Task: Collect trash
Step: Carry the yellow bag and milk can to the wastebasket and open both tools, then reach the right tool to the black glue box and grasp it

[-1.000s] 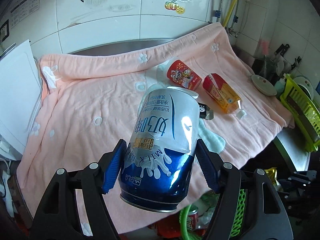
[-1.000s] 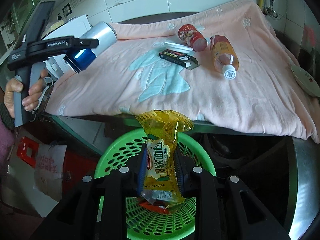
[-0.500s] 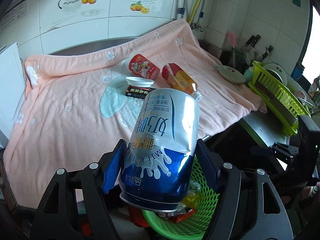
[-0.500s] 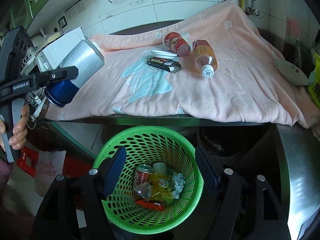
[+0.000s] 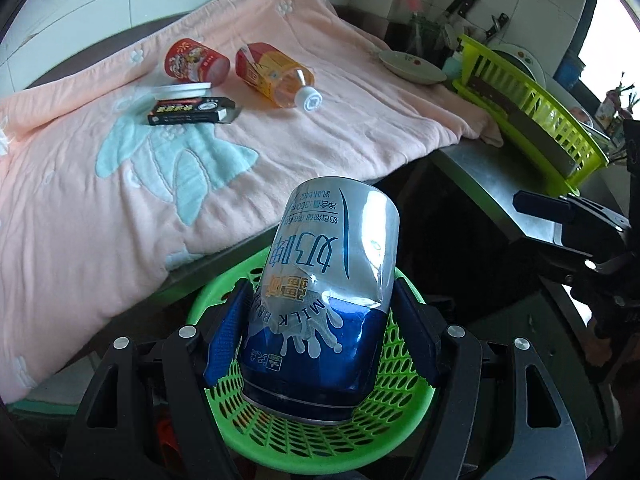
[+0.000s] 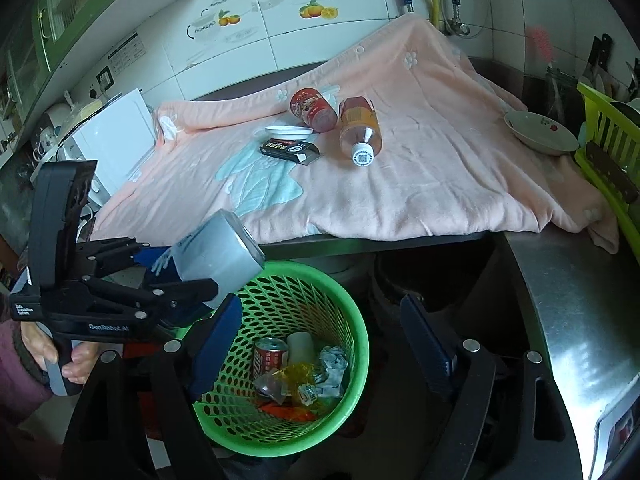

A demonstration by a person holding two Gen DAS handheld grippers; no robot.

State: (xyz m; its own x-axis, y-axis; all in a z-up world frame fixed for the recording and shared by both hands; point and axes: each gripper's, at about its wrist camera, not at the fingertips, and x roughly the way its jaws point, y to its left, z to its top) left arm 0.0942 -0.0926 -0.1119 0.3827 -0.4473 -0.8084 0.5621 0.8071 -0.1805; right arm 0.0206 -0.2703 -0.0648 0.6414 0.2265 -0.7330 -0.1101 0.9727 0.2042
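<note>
Below, left tongs (image 5: 320,344) clamp a can (image 5: 324,292) over the trash-filled basket (image 6: 352,320); right tongs (image 6: 320,344) gape empty.

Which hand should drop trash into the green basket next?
Left. The left gripper holds the milk beer can right over the green basket; the right gripper is open and empty.

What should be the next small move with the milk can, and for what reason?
Probably open the left tool and drop the can: it hangs over the green basket, whose mouth is open below, and the right tool is open and empty.
</note>
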